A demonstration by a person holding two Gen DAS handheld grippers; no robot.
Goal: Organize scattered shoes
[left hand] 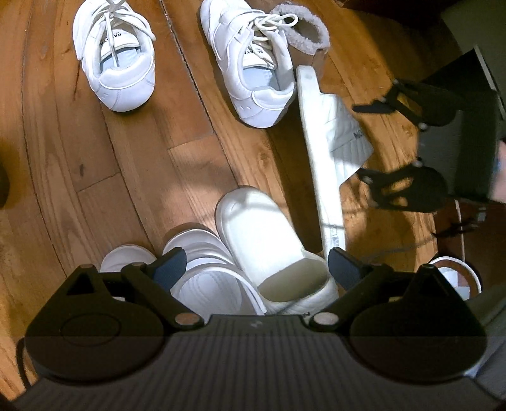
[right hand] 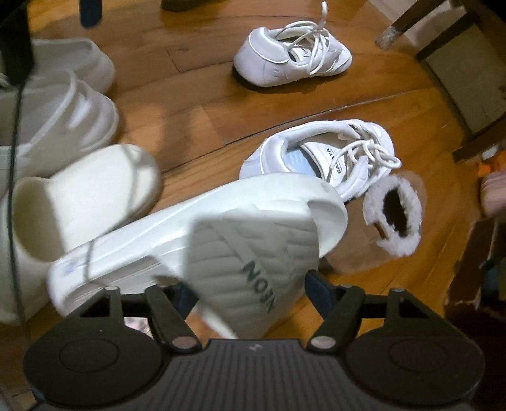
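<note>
A white slide (left hand: 319,151) lies on its edge on the wooden floor. Its ribbed strap (right hand: 253,253) sits between the fingers of my right gripper (right hand: 249,284), which stands open with a gap at the right pad. The left wrist view shows my right gripper (left hand: 373,144) straddling that strap. My left gripper (left hand: 256,265) is open, hanging low over a cream slide (left hand: 262,240) and a white ridged slide (left hand: 205,278). Two white laced sneakers (left hand: 117,63) (left hand: 253,79) stand farther off, apart from each other. A fur-lined tan boot (right hand: 389,215) lies beside the nearer sneaker (right hand: 332,158).
More white shoes (right hand: 57,120) crowd the left side of the right wrist view. A dark cable (right hand: 15,158) hangs in front of them. Wooden furniture legs (right hand: 411,28) stand at the far right. Another white shoe (left hand: 455,272) peeks in beside my left gripper.
</note>
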